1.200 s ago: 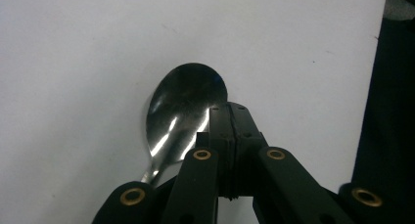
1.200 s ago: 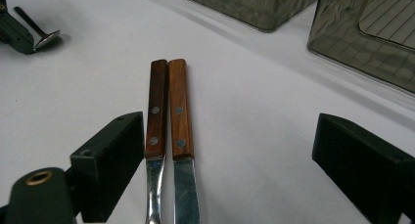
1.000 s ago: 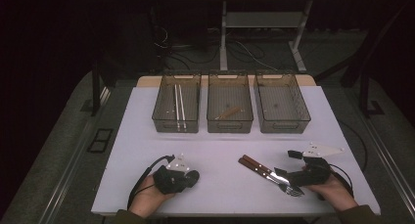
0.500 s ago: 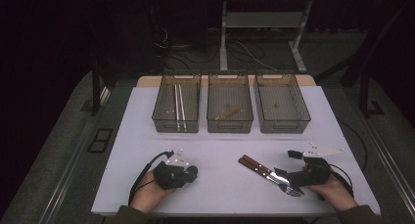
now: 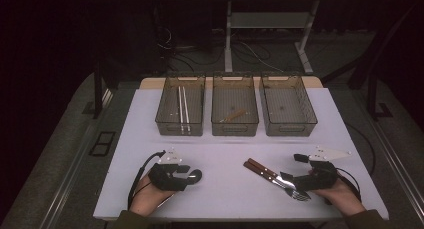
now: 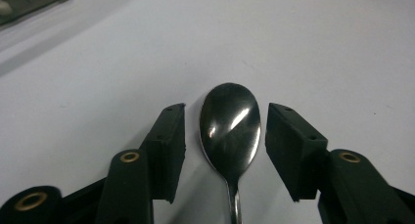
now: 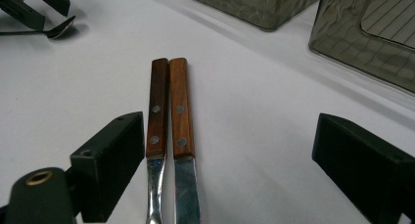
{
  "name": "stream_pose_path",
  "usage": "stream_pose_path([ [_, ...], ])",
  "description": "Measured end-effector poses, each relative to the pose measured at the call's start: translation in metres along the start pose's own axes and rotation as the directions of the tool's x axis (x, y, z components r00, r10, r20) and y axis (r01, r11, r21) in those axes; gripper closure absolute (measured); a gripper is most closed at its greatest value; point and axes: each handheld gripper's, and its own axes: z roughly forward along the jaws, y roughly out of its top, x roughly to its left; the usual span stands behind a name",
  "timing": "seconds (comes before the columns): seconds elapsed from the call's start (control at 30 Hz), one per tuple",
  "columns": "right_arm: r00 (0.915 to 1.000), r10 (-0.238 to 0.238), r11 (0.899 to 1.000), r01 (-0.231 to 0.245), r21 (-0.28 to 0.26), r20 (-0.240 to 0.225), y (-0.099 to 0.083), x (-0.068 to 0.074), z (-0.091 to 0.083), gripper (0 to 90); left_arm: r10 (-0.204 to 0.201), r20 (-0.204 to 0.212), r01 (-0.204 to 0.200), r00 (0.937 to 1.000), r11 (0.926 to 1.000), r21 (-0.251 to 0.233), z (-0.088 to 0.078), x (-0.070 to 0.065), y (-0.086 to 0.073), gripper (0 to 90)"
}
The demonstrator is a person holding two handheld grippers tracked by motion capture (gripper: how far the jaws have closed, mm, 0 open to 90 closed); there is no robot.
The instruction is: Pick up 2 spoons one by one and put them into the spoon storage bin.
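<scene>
A metal spoon (image 6: pixel 230 126) lies bowl-up on the white table (image 5: pixel 225 149) between the jaws of my left gripper (image 6: pixel 226 106). The jaws have just been opening, and both pads stand off the spoon's sides. In the high view this left gripper (image 5: pixel 194 175) rests at the front left, pointing right. At the front right, my right gripper (image 7: pixel 229 119) stands wide open around a fork (image 7: pixel 157 106) and a knife (image 7: pixel 180 106) with wooden handles, side by side on the table. Its pads touch neither. In the high view the right gripper (image 5: pixel 296 172) points left over them.
Three see-through bins stand in a row at the back. The left bin (image 5: pixel 165 109) holds two thin rods, the middle bin (image 5: pixel 235 128) a wooden-looking piece, and the right bin (image 5: pixel 310 114) looks nearly empty. The table's front edge runs just under both hands.
The left gripper's jaws have parted from shut to open, leaving the spoon on the table. The right hand and the fork and knife have not moved.
</scene>
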Motion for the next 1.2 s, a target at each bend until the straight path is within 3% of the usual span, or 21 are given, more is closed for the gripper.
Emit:
stream_pose_path([
  [0.47, 1.0000, -0.003, 1.000, 0.003, 0.005, 0.002, 0.000, 0.000, 0.001, 12.0, 0.033, -0.014, -0.033, 0.9993, 0.9987, 0.039, 0.008, -0.003, 0.001, 53.8],
  [0.7, 1.0000, -0.003, 1.000, 0.003, 0.007, 0.002, 0.000, 0.000, 0.001, 12.0, 0.083, -0.046, -0.080, 0.9955, 0.9947, 0.065, 0.010, -0.010, 0.003, 54.9],
  [0.9, 1.0000, -0.005, 1.000, 0.005, 0.007, 0.002, -0.001, 0.000, 0.001, 12.0, 0.101, -0.028, -0.098, 0.9945, 0.9921, 0.078, 0.012, -0.014, 0.005, 61.1],
  [1.0, 1.0000, -0.005, 1.000, 0.005, 0.008, 0.002, -0.001, 0.000, 0.001, 12.0, 0.133, -0.043, -0.128, 0.9902, 0.9869, 0.098, 0.013, -0.017, 0.006, 62.4],
  [1.2, 1.0000, -0.004, 1.000, 0.004, 0.010, 0.002, -0.001, 0.000, 0.001, 12.0, 0.139, -0.036, -0.135, 0.9897, 0.9859, 0.099, 0.013, -0.018, 0.007, 66.3],
])
